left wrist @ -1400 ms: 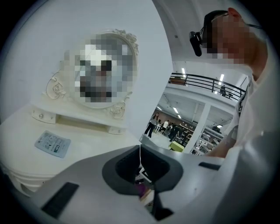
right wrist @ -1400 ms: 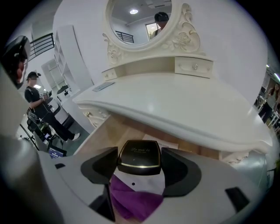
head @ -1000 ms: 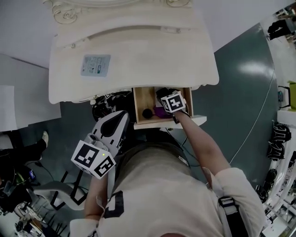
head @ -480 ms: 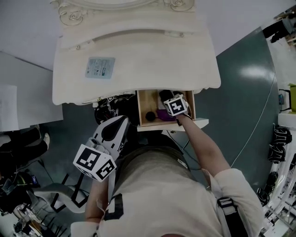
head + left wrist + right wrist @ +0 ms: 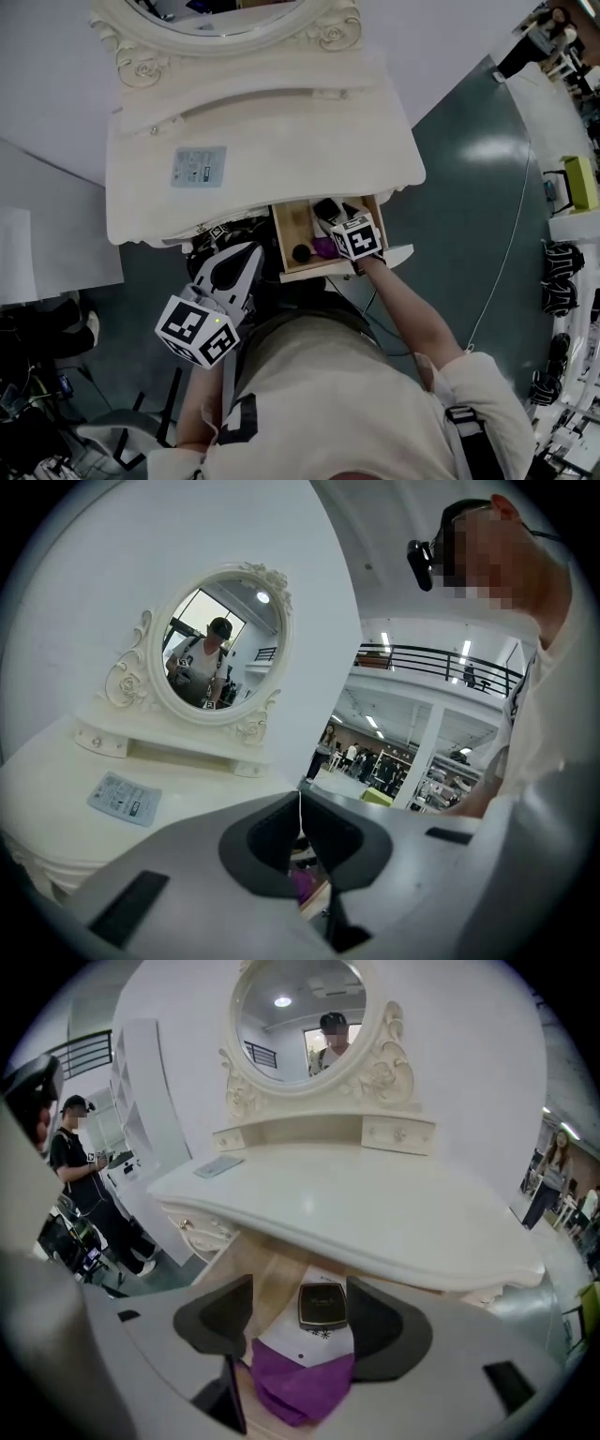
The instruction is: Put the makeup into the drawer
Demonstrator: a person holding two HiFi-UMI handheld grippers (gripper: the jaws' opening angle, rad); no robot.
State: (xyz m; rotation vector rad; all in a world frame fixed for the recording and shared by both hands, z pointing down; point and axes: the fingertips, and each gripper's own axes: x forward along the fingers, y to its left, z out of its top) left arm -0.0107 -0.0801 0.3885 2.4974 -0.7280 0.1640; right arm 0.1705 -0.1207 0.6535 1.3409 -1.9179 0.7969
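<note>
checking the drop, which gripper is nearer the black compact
Right. The right gripper hangs open over the compact in the drawer; the left gripper, shut, is outside the drawer, to its left.

We are looking down on a cream dressing table (image 5: 281, 141) with a carved oval mirror (image 5: 217, 647), standing against a white wall (image 5: 112, 564); the dark green floor (image 5: 450, 216) is reflecting ceiling light.
</note>
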